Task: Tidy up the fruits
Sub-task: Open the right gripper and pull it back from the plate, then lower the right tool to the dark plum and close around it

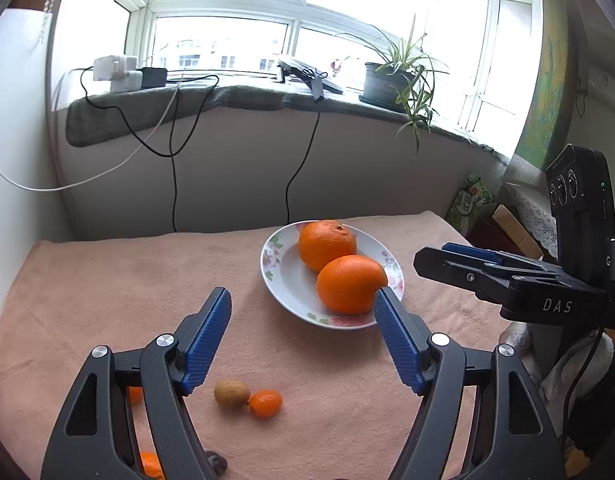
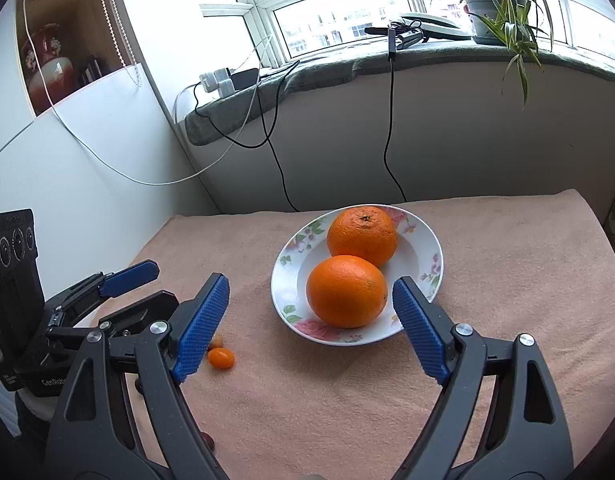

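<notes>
A white floral plate (image 1: 285,280) (image 2: 291,284) on the pink cloth holds two big oranges, a near one (image 1: 349,285) (image 2: 346,291) and a far one (image 1: 326,244) (image 2: 361,235). My left gripper (image 1: 303,312) is open and empty, above the cloth just left of the plate. Below it lie a brown longan (image 1: 231,393) and a kumquat (image 1: 264,403) (image 2: 221,358). More small orange fruits (image 1: 150,465) are partly hidden behind its left finger. My right gripper (image 2: 311,312) is open and empty, in front of the near orange.
The table's pink cloth (image 1: 107,288) ends at a white wall on the left and the windowsill wall behind. Black cables (image 1: 173,184) hang from the sill. A potted plant (image 1: 391,80) stands on the sill. Boxes and clutter (image 1: 503,224) lie past the table's right edge.
</notes>
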Tool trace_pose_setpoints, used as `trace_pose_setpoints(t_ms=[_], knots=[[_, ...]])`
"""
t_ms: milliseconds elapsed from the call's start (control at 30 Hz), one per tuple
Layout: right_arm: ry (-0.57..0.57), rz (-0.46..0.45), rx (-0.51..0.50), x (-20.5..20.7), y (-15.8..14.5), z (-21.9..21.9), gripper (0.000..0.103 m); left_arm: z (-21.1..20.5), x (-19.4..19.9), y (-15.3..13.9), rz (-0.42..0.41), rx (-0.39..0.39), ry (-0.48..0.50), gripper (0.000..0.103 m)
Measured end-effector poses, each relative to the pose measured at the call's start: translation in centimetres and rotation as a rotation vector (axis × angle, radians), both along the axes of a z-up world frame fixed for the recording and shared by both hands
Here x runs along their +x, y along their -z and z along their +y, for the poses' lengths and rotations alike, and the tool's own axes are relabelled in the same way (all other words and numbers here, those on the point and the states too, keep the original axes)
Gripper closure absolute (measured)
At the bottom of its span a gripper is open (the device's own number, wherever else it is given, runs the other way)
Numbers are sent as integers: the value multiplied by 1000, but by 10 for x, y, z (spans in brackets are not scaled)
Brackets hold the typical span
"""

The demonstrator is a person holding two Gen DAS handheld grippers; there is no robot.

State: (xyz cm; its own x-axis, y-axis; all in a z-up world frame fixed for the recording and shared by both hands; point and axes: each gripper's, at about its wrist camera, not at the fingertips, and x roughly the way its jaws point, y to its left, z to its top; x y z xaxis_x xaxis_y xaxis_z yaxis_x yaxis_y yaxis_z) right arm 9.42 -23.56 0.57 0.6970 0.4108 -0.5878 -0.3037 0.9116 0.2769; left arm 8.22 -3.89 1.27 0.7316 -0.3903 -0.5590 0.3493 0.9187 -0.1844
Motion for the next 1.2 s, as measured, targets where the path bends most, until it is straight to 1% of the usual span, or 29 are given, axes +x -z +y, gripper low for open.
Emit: trace_pose_setpoints(t_ms=[133,333,533,667,767,800,833,867,900,933,1000,1067,1100,1133,1200], knots=[[-14,-26,-37,-13,3,9,16,27,-11,2,-2,4,-72,29],[-39,-28,-29,-32,9,20,16,71,-32,10,5,0,-188,29],[-125,-29,-98,-52,21,43,16,104,-57,25,27,-6,-294,29],[-175,-30,-125,-65,30,55,16,117,-73,39,59,-24,-331,29],[-208,-19,-124,-71,36,60,16,120,-84,49,84,-43,-338,30],[-222,-9,-117,-72,38,62,16,120,-87,52,94,-53,-334,32],[-233,-1,-111,-74,41,63,16,119,-90,55,105,-64,-328,38],[-241,4,-106,-76,44,64,16,118,-92,59,116,-73,-324,38],[-251,11,-103,-78,47,66,18,116,-95,63,125,-77,-321,40],[-261,19,-100,-81,49,68,21,114,-96,67,136,-77,-315,46],[-285,45,-92,-83,56,71,26,107,-98,74,157,-73,-303,49],[-309,70,-89,-84,63,75,30,103,-98,81,177,-87,-290,54],[-319,81,-89,-85,66,77,33,102,-98,84,187,-94,-286,56],[-330,93,-91,-86,69,78,38,100,-97,87,195,-97,-287,57],[-347,109,-92,-87,75,81,43,97,-96,92,206,-85,-291,58]])
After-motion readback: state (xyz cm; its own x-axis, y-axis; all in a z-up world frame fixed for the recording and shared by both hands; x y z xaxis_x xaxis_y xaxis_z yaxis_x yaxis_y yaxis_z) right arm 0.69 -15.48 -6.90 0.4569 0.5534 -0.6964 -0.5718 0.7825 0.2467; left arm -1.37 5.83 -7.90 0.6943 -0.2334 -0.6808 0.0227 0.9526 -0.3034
